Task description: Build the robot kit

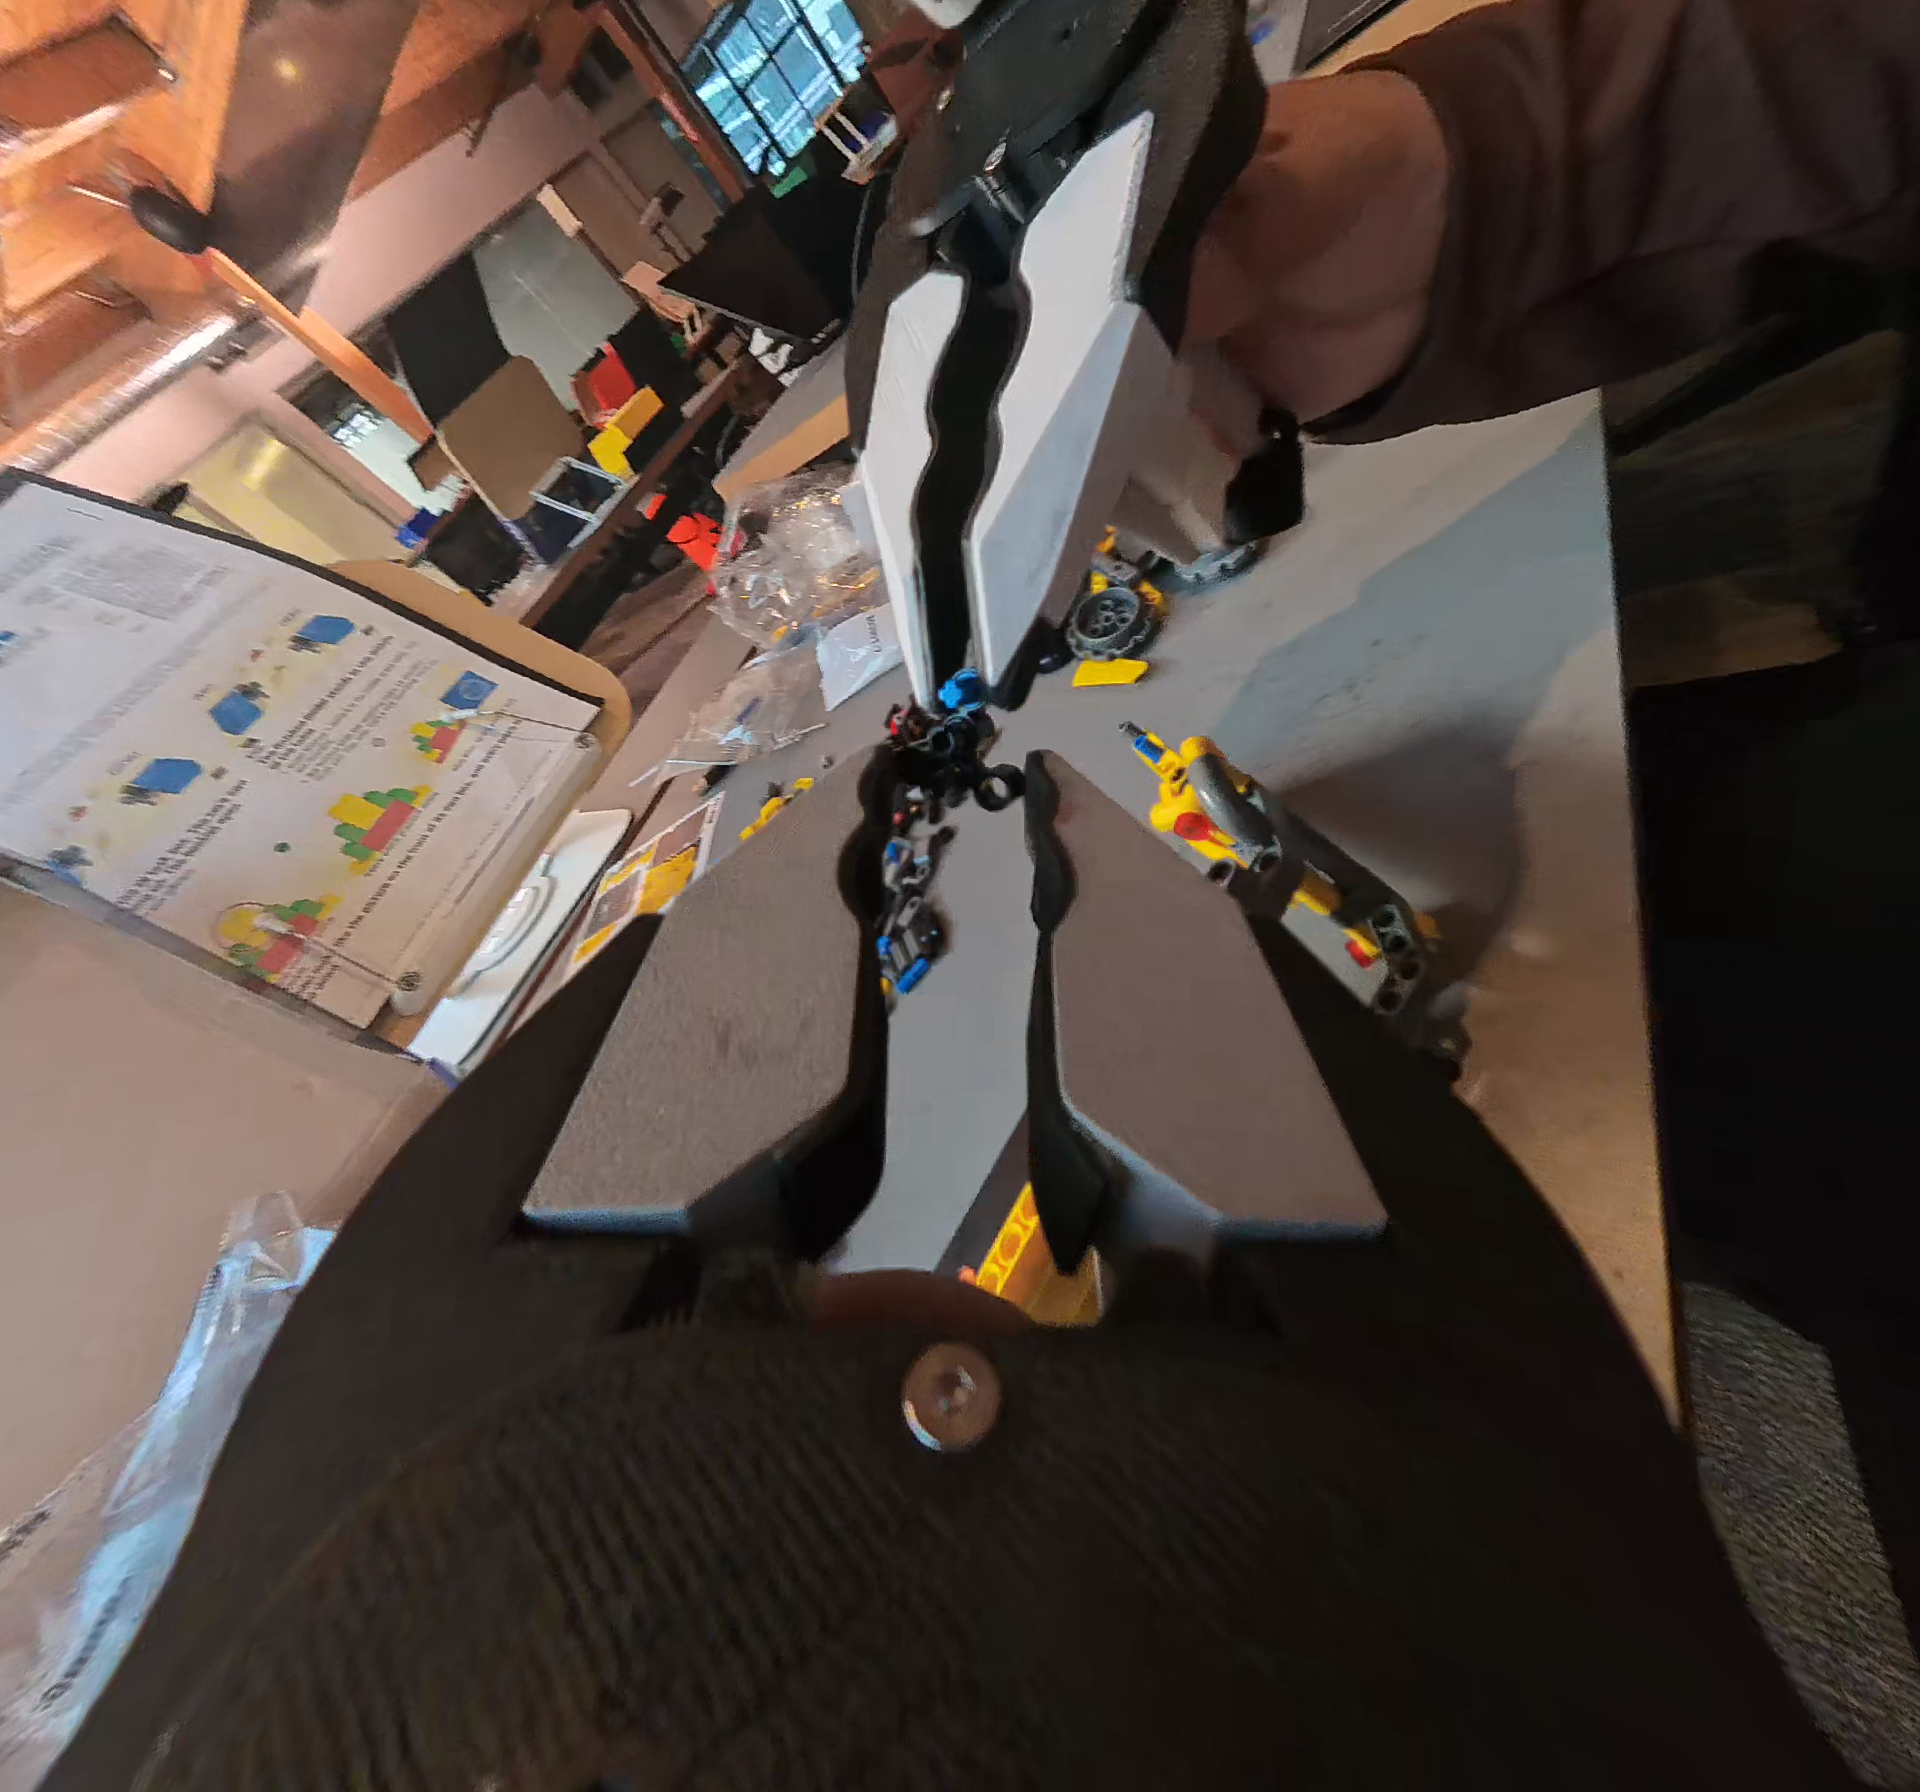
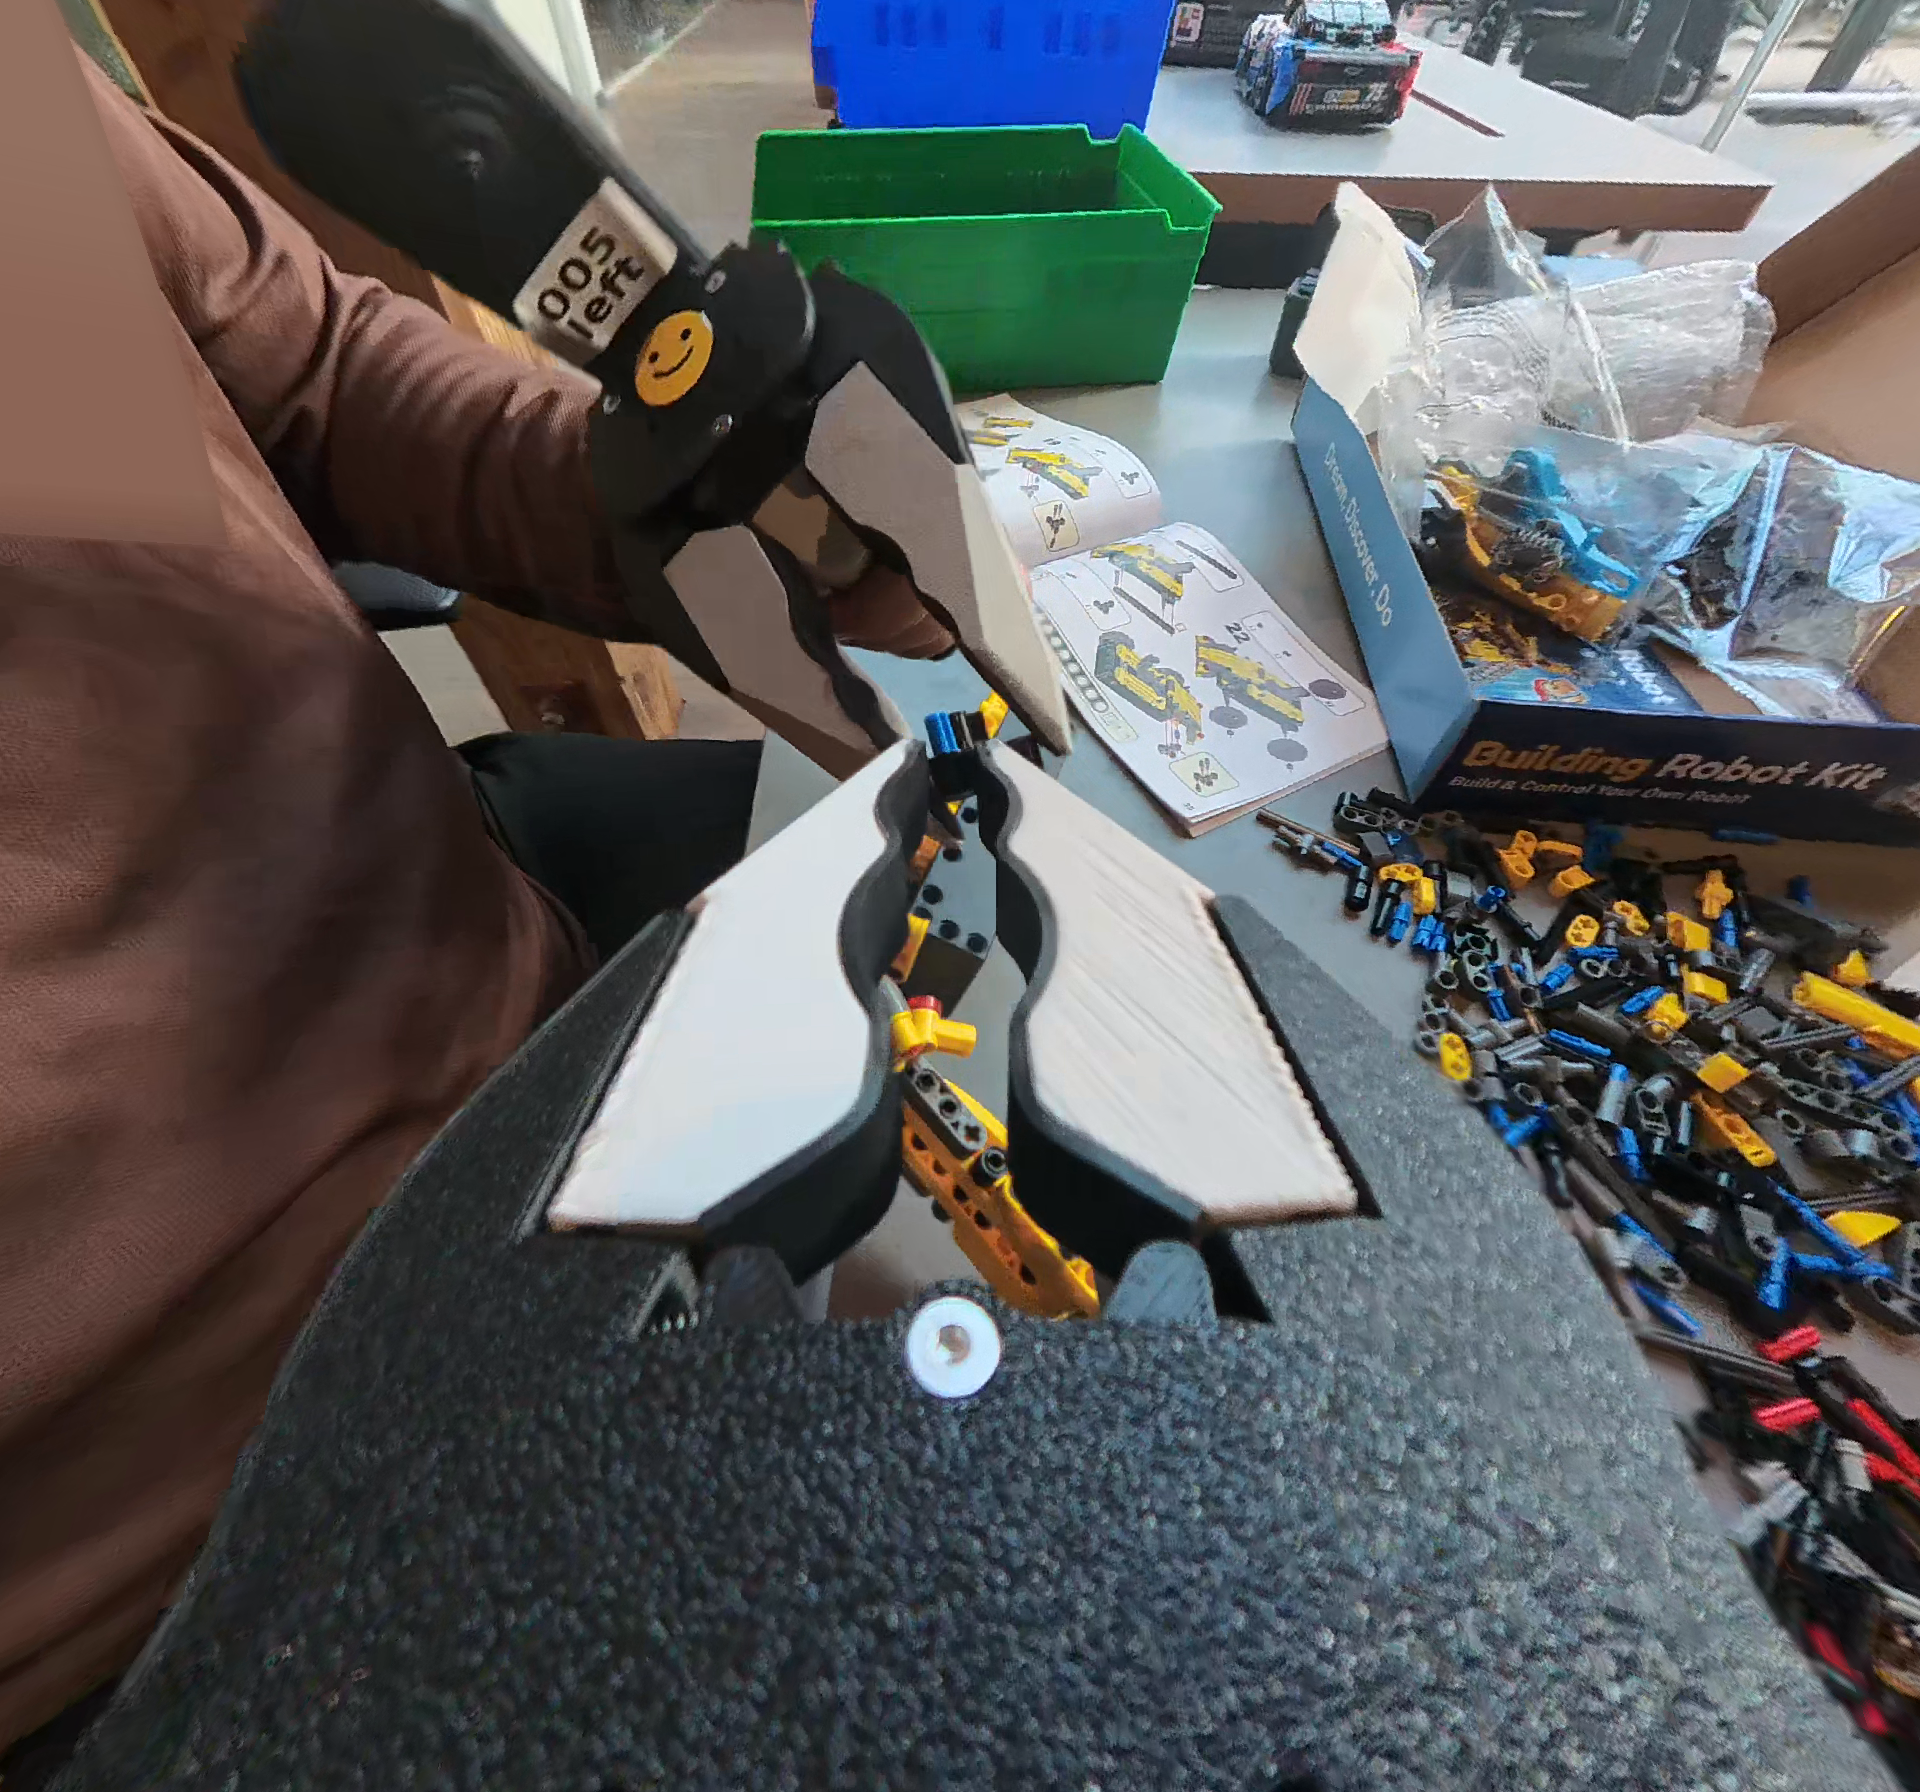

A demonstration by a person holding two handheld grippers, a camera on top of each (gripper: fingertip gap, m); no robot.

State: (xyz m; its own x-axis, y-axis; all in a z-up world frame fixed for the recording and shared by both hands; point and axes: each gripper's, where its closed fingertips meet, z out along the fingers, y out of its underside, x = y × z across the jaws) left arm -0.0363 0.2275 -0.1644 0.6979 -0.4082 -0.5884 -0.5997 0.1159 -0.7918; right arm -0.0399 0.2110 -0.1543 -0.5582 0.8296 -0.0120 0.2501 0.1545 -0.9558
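Observation:
My right gripper [image 2: 953, 753] has white pads and is shut on a small blue and black connector piece [image 2: 948, 736], held above the grey table [image 2: 1231, 454]. My left gripper [image 1: 961, 771] has dark grey pads and is open. Its fingertips [image 2: 1044, 719] stand either side of that piece, close to it. In the left wrist view the right gripper [image 1: 961, 688] comes down from above with the blue piece [image 1: 958, 693] at its tips. A yellow and black brick assembly [image 2: 966, 1171] lies on the table under my right gripper; it also shows in the left wrist view [image 1: 1299, 859].
A pile of loose small parts [image 2: 1662, 1067] covers the table on the right. An open instruction booklet [image 2: 1174, 662], a blue kit box [image 2: 1538, 703] with plastic bags [image 2: 1558, 371], a green bin [image 2: 987, 288] and a blue bin [image 2: 987, 28] stand behind. A grey wheel [image 1: 1112, 615] and a picture board [image 1: 260, 755] show too. My left and right fingertips are right by each other.

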